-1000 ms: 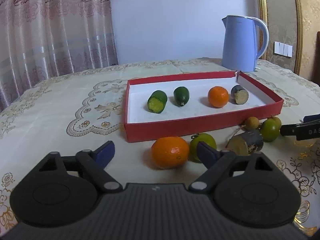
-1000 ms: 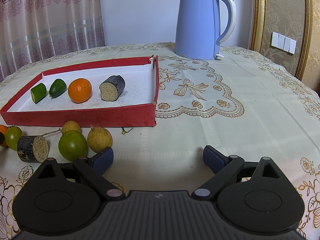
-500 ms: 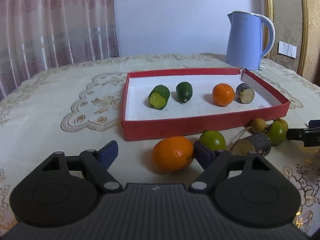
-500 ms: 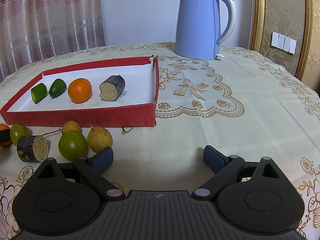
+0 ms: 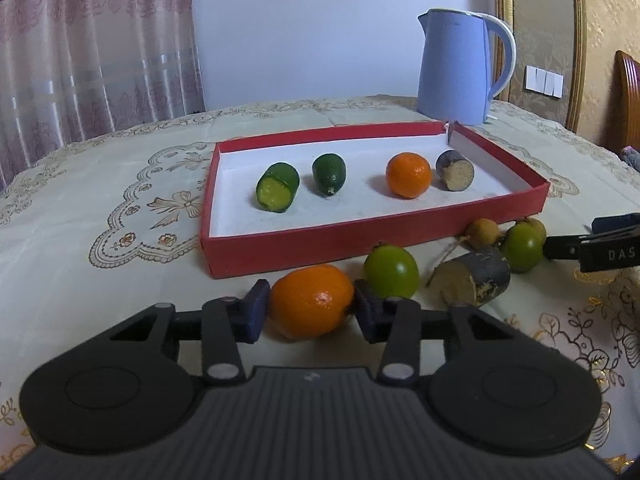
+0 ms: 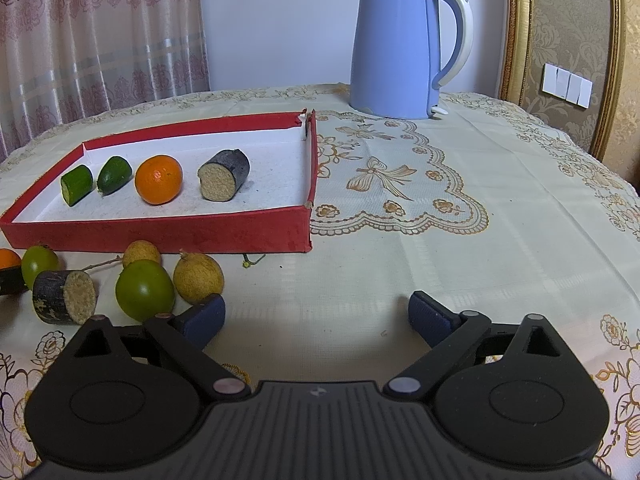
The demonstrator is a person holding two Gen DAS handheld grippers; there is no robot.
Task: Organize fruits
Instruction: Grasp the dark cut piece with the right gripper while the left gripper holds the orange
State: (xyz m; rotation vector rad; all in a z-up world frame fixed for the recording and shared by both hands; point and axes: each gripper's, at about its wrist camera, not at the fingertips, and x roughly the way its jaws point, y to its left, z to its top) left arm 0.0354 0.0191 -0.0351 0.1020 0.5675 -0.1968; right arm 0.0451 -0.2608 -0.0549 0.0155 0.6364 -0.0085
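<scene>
In the left wrist view my left gripper (image 5: 310, 308) is closing on a loose orange (image 5: 312, 300) on the tablecloth, both blue pads touching its sides. Just right of it lie a green fruit (image 5: 391, 271), a dark cut stub (image 5: 472, 278), another green fruit (image 5: 522, 245) and a brown longan (image 5: 483, 232). Behind them the red tray (image 5: 360, 240) holds a cut green piece (image 5: 278, 192), a green fruit (image 5: 329, 174), an orange (image 5: 409, 175) and a dark stub (image 5: 455, 170). My right gripper (image 6: 316, 316) stands open over bare cloth, right of a green fruit (image 6: 145, 295) and a longan (image 6: 198, 278).
A blue kettle (image 6: 394, 46) stands at the back, beyond the tray's far right corner. The right gripper's finger (image 5: 600, 246) reaches in from the right edge of the left wrist view, beside the loose fruit. Curtains hang behind the table on the left.
My left gripper's jaws have closed from wide open onto the sides of the loose orange. The right gripper and the fruit near it have not moved.
</scene>
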